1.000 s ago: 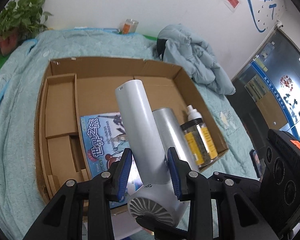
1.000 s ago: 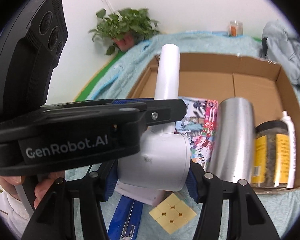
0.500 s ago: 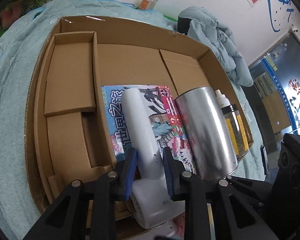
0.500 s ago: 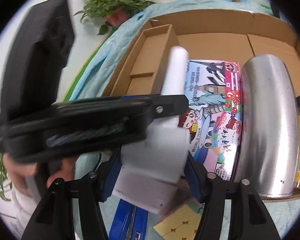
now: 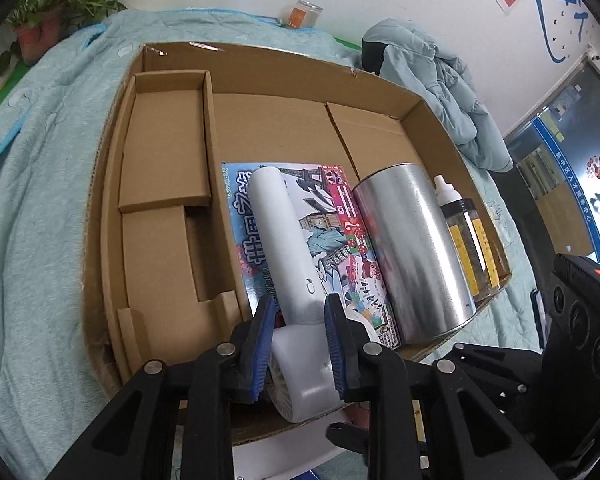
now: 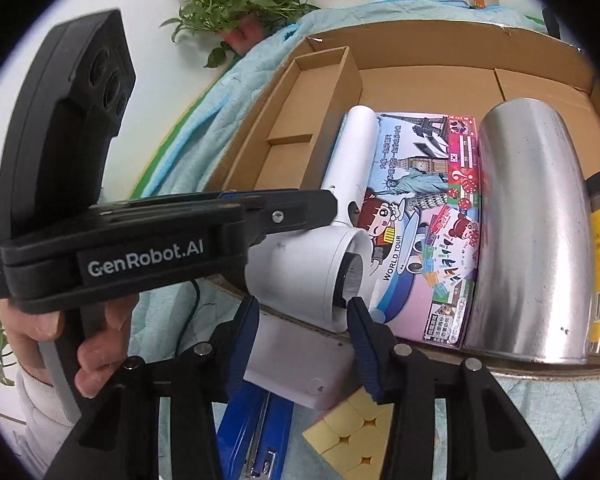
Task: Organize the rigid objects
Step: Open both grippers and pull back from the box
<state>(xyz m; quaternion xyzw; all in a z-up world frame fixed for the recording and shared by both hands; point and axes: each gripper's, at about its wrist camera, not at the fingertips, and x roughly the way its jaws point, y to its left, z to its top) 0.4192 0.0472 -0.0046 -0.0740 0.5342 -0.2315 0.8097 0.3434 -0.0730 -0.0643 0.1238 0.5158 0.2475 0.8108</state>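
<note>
A white hair dryer [image 5: 284,240] lies on a colourful game box [image 5: 340,248] inside the open cardboard box [image 5: 172,160]. Its handle points toward the far wall. My left gripper [image 5: 298,308] is shut on the handle just above the barrel. In the right wrist view the barrel [image 6: 308,272] rests over the carton's near edge, with the left gripper [image 6: 324,210] reaching in from the left. My right gripper [image 6: 303,312] is just below the barrel and its jaws are closing. The pads sit beside the barrel's lower end and I see no press on it.
A shiny metal can [image 5: 412,248], a yellow-labelled jar [image 5: 468,240] and a white spray bottle [image 5: 446,188] fill the carton's right side. A white box [image 6: 296,364], a blue stapler [image 6: 256,432] and a yellow cube [image 6: 352,428] lie on the bedspread. A padded jacket [image 5: 432,80] lies behind.
The hair dryer came down from a raised tilt and now lies on the game box. Both grippers sank with it. The right jaws have narrowed below the barrel.
</note>
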